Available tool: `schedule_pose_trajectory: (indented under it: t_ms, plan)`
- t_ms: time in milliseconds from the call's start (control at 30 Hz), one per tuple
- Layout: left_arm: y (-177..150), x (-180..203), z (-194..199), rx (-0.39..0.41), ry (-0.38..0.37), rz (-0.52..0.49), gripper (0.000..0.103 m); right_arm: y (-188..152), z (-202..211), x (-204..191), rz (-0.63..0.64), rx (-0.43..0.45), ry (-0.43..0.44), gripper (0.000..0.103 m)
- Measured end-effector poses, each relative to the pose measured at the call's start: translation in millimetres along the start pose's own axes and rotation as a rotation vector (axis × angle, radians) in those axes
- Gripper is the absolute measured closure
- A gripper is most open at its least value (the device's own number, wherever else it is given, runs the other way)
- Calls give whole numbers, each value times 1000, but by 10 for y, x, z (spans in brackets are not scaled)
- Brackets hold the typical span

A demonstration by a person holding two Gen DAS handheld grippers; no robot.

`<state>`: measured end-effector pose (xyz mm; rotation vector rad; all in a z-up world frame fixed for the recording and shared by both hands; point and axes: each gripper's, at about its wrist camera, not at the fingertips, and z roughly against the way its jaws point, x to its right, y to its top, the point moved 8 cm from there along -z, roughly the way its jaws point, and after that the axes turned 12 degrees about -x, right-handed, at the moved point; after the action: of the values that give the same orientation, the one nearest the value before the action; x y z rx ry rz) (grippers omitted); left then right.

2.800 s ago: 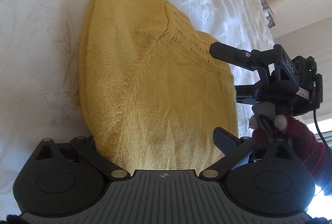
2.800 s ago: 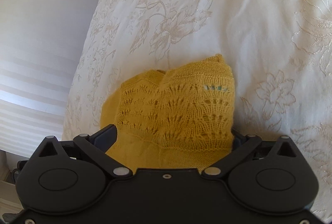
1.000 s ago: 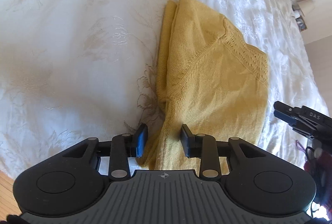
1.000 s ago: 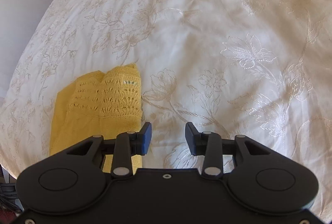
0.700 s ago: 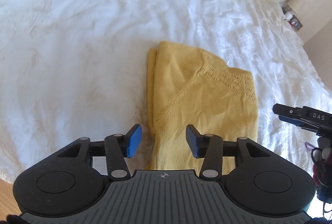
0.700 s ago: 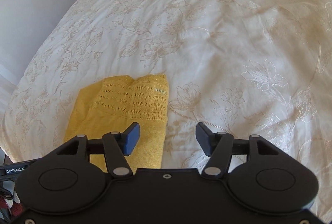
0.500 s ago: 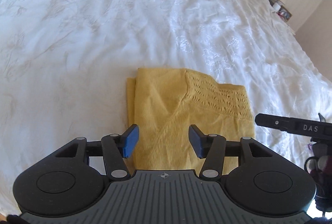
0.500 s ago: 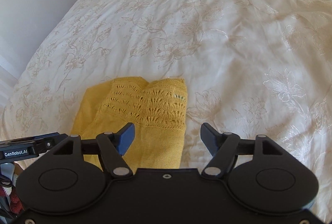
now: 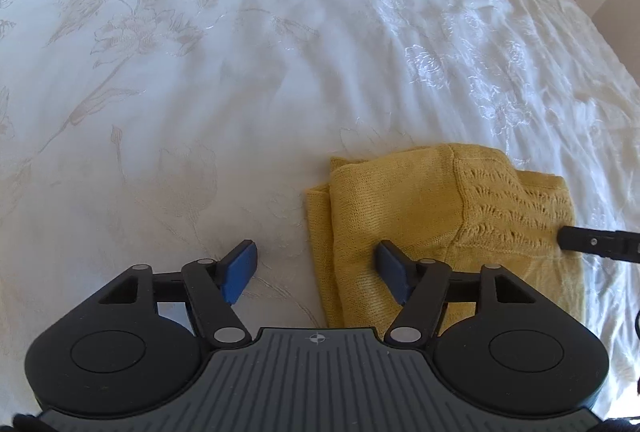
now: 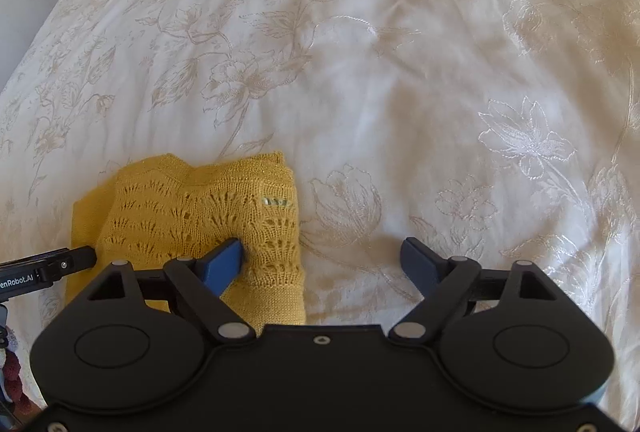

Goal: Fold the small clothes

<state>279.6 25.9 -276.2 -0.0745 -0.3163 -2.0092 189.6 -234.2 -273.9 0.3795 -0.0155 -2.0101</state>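
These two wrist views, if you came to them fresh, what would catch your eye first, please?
The folded mustard-yellow knit sweater stands out, lying flat on the white floral-embroidered bedspread with its lace-patterned yoke on top. The left gripper and right gripper hang over its opposite edges, jaws opening, gripping nothing.
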Motion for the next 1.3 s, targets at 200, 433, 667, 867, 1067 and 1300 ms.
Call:
schedule_pose_trajectory:
  t_ms: [200, 433, 667, 867, 1067, 1300]
  plan:
    - [-51, -69, 144, -1, -61, -7, 11, -61, 203, -9, -68, 96, -14, 1]
    - [-71, -40, 371, 50, -44, -44, 0, -211, 396, -146, -61, 146, 26, 1]
    - [-181, 86, 661, 122, 7, -78, 0, -383, 639, -365, 67, 196, -16, 1]
    - [-427, 358, 990, 200, 82, -129, 1, -632, 863, -367, 128, 230, -25, 1]
    - [-636, 672, 1464, 370, 197, -134, 1, -876, 1218, -392, 190, 307, 17, 1]
    - [-732, 856, 1930, 497, 273, -12, 1, -1092, 1806, -506, 249, 486, 46, 1]
